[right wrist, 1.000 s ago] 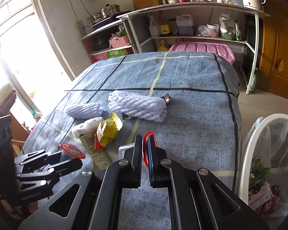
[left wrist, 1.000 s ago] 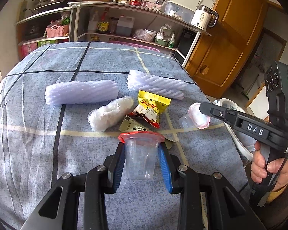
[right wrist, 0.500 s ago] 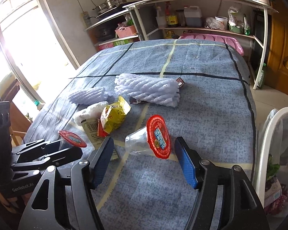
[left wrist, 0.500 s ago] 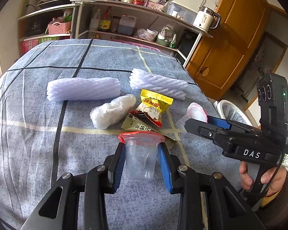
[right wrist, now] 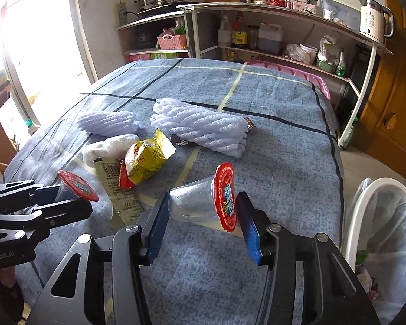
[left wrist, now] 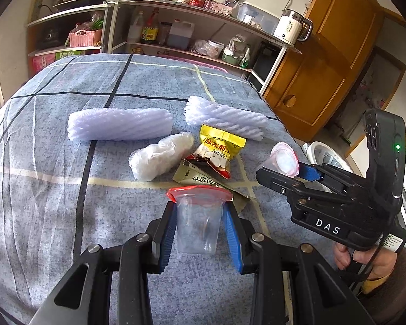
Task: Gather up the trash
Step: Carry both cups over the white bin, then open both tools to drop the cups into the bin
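My left gripper (left wrist: 199, 211) is shut on an upright clear plastic cup (left wrist: 197, 227) with a red peel lid, held above the blue checked tablecloth (left wrist: 40, 189). My right gripper (right wrist: 203, 200) straddles a second clear cup (right wrist: 195, 203) lying on its side. Its jaws are closing, one pad against the cup's base and the other against its red lid. On the cloth lie two white foam nets (left wrist: 121, 123) (left wrist: 224, 116), a crumpled plastic bag (left wrist: 159, 157), a yellow snack packet (left wrist: 219, 149) and a flat wrapper (left wrist: 200, 178).
A white-rimmed bin (right wrist: 349, 216) with a plastic liner and some trash stands off the table's right edge. Shelves (right wrist: 284, 16) full of bottles and a kettle line the far wall, and a wooden cabinet (left wrist: 324, 75) stands at the right. A hand (left wrist: 365, 257) holds the right gripper's handle.
The right gripper, shut a second ago, opened wide around the lying cup and has narrowed onto its two ends. The left gripper has kept still with its cup.
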Available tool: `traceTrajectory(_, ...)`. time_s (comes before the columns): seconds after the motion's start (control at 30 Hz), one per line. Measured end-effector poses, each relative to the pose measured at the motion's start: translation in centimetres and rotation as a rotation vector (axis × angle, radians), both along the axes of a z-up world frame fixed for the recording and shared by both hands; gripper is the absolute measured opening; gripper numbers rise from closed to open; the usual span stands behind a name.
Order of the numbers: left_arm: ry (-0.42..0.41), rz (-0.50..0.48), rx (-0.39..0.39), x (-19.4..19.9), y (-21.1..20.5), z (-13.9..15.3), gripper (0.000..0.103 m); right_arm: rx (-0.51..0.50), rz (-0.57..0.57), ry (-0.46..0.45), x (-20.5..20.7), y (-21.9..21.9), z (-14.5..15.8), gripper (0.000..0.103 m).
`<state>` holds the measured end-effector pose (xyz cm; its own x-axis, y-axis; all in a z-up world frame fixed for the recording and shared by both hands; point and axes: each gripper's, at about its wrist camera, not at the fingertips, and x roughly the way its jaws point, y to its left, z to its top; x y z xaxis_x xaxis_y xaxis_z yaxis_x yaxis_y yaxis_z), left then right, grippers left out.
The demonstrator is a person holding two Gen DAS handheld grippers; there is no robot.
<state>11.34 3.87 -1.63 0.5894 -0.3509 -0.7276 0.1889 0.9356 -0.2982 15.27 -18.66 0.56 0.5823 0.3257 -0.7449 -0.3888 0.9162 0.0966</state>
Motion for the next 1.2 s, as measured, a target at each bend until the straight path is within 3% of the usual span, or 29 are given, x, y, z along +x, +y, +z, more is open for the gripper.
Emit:
traceTrajectory(0.63,-0.079,-0.106,0.016,-0.3,-5.3,3.7,0.035,0.120,-0.156,-0.058,-2.6,-7.9,4.1,0.051)
traceTrajectory(1.2,-0.114,-0.356,-0.036,1.3,-17.8,5.9,0.035,0.083,-0.413,-0.071,-5.4,-20.4,5.3,0.051)
